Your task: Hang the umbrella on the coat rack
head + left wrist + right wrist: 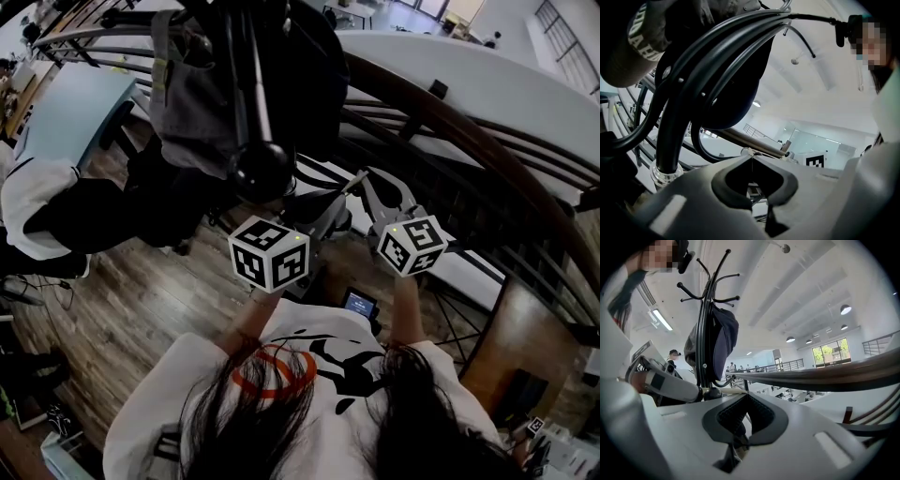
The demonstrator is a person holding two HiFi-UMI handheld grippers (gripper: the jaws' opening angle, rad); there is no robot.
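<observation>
Umbrella, we judge, is the pale bundle just below the rack. Left gripper fingers closed on a thin cord, likely its loop. Right gripper fingers closed, nothing clear between. We'd lift the cord over a rack hook before letting go. Umbrella mostly hidden; cord's far end unreadable.

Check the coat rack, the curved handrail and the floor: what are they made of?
Coat rack: likely metal tube, glossy black finish; thin bent arms, sheen, chrome collar at a joint.
Handrail: looks like dark stained wood; brown with soft highlights.
Floor: wood or wood-look planks; grain and seams show.
</observation>
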